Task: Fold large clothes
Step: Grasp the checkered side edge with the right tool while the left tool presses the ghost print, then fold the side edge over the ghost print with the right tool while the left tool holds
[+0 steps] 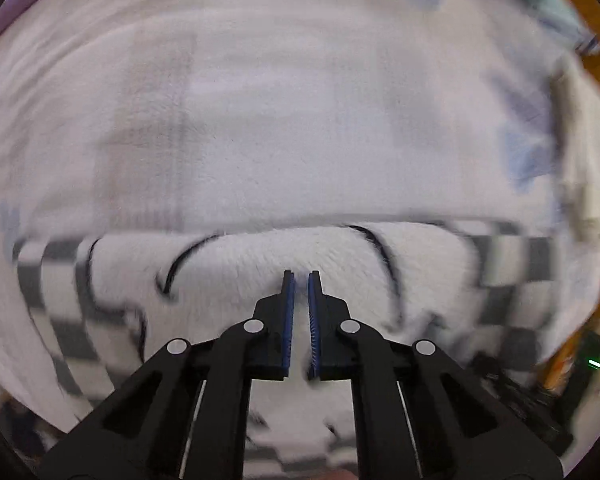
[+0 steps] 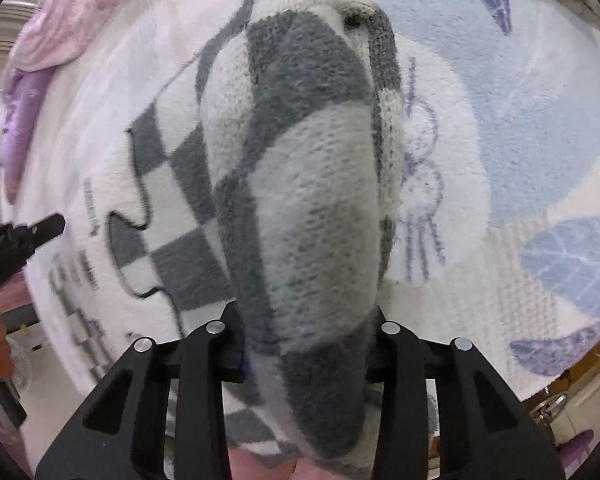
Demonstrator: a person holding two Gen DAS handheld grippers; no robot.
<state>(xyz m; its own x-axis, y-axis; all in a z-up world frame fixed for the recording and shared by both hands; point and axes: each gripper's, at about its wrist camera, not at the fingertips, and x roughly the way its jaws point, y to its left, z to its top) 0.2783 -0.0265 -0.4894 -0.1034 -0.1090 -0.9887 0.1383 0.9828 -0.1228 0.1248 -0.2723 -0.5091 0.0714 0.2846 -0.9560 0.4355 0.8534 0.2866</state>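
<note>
The checkered sweater [image 2: 300, 184] is lying on a leaf-print blanket [image 2: 520, 128], one fold bunching up between the right gripper's [image 2: 304, 344] jaws, which are clamping it. The left gripper [image 1: 301, 280] is hovering above it, jaws nearly together, holding nothing.

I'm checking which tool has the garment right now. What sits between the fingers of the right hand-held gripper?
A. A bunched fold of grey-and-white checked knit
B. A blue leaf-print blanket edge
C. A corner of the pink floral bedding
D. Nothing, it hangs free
A: the right hand-held gripper is shut on a thick bunch of the checked sweater, which fills the gap between its fingers.
</note>
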